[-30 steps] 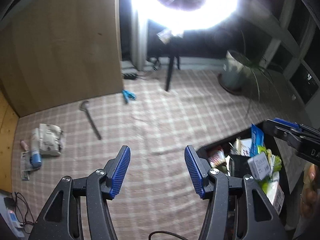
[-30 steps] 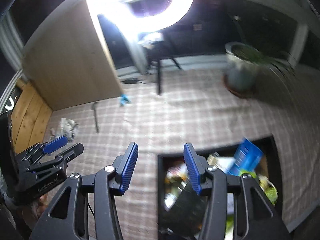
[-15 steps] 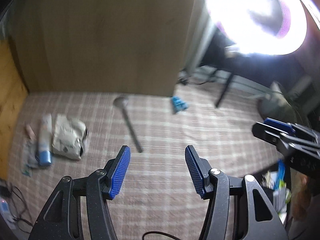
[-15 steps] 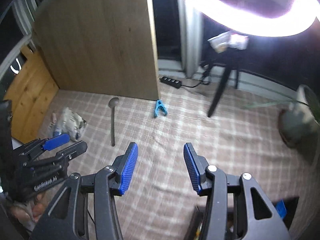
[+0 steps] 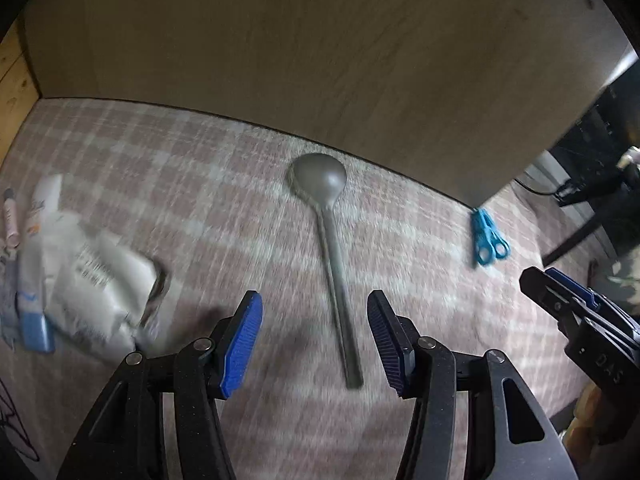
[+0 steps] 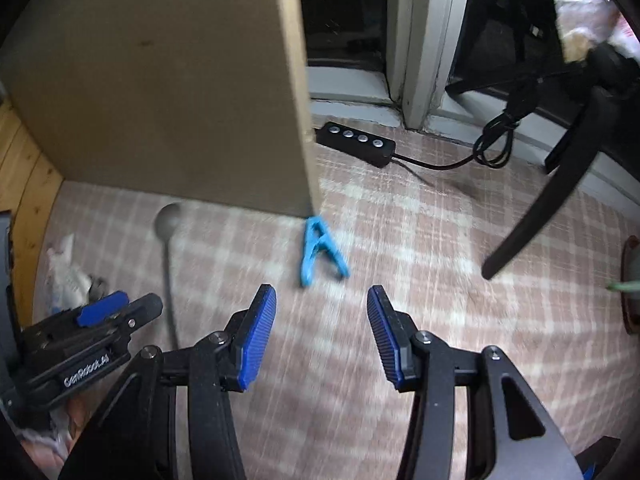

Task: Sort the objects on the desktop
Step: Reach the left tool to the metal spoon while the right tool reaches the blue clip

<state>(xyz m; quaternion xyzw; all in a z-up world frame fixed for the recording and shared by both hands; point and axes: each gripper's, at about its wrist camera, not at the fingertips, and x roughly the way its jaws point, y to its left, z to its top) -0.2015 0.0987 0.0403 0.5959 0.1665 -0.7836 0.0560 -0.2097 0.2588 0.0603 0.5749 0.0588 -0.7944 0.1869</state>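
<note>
plaid rug (image 6: 420, 248), upright wooden panel (image 6: 168, 92), dark window (image 6: 344, 8)

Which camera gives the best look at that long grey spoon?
The left wrist view: the spoon lies whole, bowl to handle tip, ahead of the left gripper. In the right wrist view it is blurred and its handle end is hidden.

Grey spoon (image 5: 335, 256) lies flat beside blue clip (image 5: 487, 236).

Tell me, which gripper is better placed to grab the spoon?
Probably the left gripper: the spoon handle lies between its closing jaws, untouched. The right gripper is open, facing the blue clip.
</note>
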